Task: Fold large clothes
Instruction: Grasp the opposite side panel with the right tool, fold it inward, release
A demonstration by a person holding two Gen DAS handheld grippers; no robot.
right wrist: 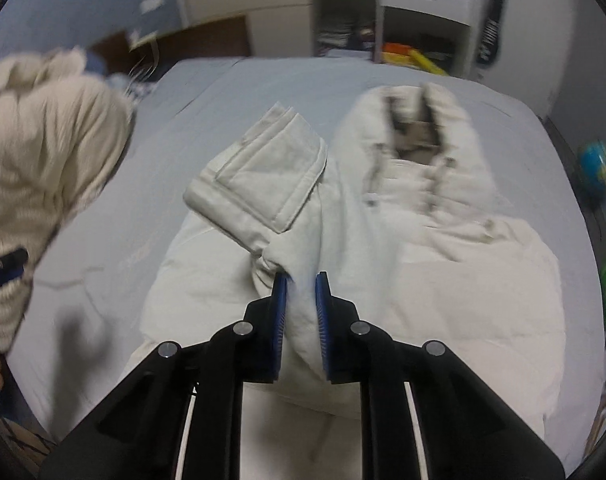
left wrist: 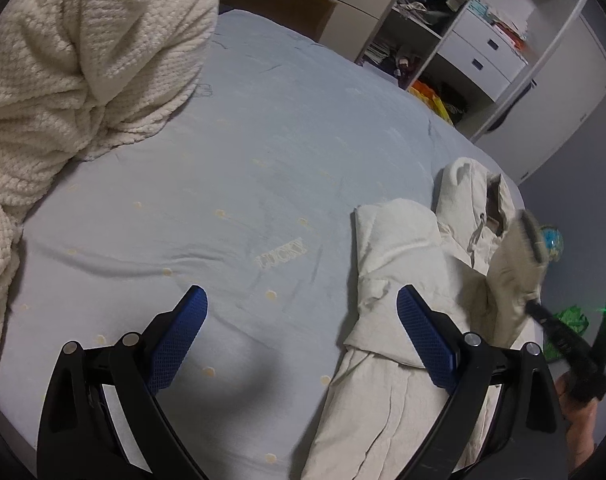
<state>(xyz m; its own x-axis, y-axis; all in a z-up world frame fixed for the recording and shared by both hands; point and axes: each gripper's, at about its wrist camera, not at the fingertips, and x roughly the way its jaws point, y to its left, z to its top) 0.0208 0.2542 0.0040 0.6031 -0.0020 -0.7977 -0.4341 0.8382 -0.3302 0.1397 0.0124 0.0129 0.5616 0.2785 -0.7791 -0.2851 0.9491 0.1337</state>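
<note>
The cream cotton hooded jacket (right wrist: 443, 280) lies on the pale blue bedsheet (left wrist: 243, 160), near the bed's right edge as my left camera sees it. Its long axis runs away from me, hood (right wrist: 419, 128) at the far end, hem nearest. One sleeve (right wrist: 259, 184) is folded across the chest, cuff pointing up and away to the left. My right gripper (right wrist: 301, 280) pinches a ridge of the jacket's fabric at the base of that sleeve, its blue pads nearly together with cloth between them. My left gripper (left wrist: 303, 308) hangs over bare sheet just left of the jacket, fingers spread wide, nothing between them. The sheet carries one readable word, "LUCKY" (left wrist: 281, 256), upside down from my side. One fluffy cream knitted blanket (left wrist: 63, 72) is heaped at the far left. Beyond the bed stands one white shelf unit (left wrist: 483, 52) with two drawers, and one small globe (right wrist: 597, 168) sits at the right.
</note>
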